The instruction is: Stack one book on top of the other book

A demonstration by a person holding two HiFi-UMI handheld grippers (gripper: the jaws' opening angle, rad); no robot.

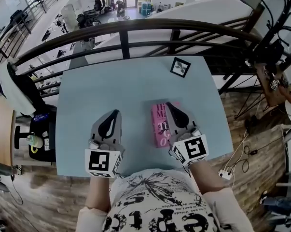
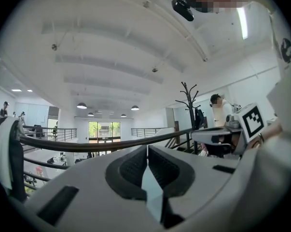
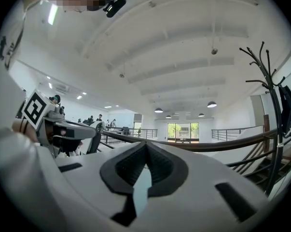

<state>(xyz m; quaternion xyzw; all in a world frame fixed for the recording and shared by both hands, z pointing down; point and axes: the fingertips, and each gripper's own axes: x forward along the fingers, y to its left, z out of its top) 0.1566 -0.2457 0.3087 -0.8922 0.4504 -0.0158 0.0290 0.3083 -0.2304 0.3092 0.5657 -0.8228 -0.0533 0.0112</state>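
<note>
Left gripper (image 1: 115,114) and right gripper (image 1: 170,105) hover over the table (image 1: 111,81), fingers pressed together, empty — clear of the pink book (image 1: 158,125), probably finished with it.

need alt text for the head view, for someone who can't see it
Seen from above, a person holds the left gripper and right gripper, both shut and empty, over a light blue table. A pink book lies on it, partly hidden by the right gripper; a square marker card sits near the far edge.
</note>
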